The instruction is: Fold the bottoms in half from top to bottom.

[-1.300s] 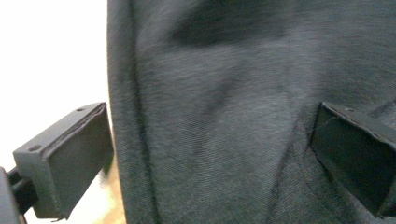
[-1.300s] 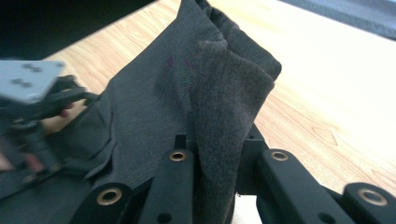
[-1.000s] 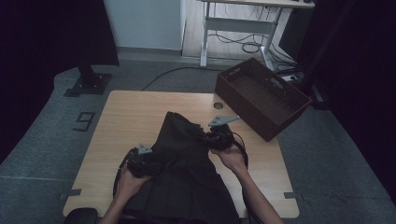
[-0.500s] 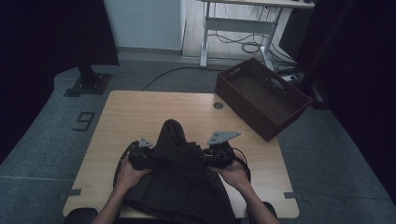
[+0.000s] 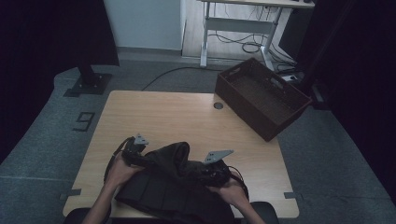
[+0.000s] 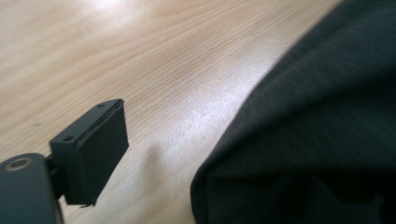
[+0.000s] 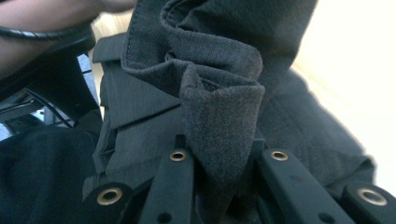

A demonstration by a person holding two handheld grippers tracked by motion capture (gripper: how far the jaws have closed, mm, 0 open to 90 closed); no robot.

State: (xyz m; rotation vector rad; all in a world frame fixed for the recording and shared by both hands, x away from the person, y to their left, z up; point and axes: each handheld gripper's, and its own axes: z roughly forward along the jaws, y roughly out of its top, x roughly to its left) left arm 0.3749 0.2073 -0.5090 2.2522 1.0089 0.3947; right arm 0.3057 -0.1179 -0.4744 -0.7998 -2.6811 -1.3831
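**Dark garment bunched at the near table edge, right claw clamped on a fold**

Frankly, much of this is hard for me to read: the dark garment (image 5: 173, 186) runs off the bottom edge of the high view, so I cannot see its lower part, and the dim light blends cloth, hands and grippers together. In the left gripper view only one black jaw shows, at the lower left, with the other cut off by the frame.

The left gripper (image 5: 135, 151) sits at the lower left of the high view, at the garment's left edge, with my left hand (image 5: 119, 170) behind it. Its jaws have just been closing a little, yet the pad I see (image 6: 100, 149) stands over bare wood, apart from the cloth (image 6: 317, 140) at the right, so that claw is open on nothing.

The right gripper (image 5: 215, 171) lies lower centre-right, with my right hand (image 5: 233, 193) on it. In the right gripper view its jaws are pressed together on a peaked fold of the garment (image 7: 219, 116).

Compared with a second ago, the garment no longer stretches up toward mid-table; it is gathered in a hump near the front edge, and both hands sit lower in the frame.

Farther off, the wooden table (image 5: 187, 116) is bare, and a dark brown basket (image 5: 261, 95) overhangs its upper right corner.
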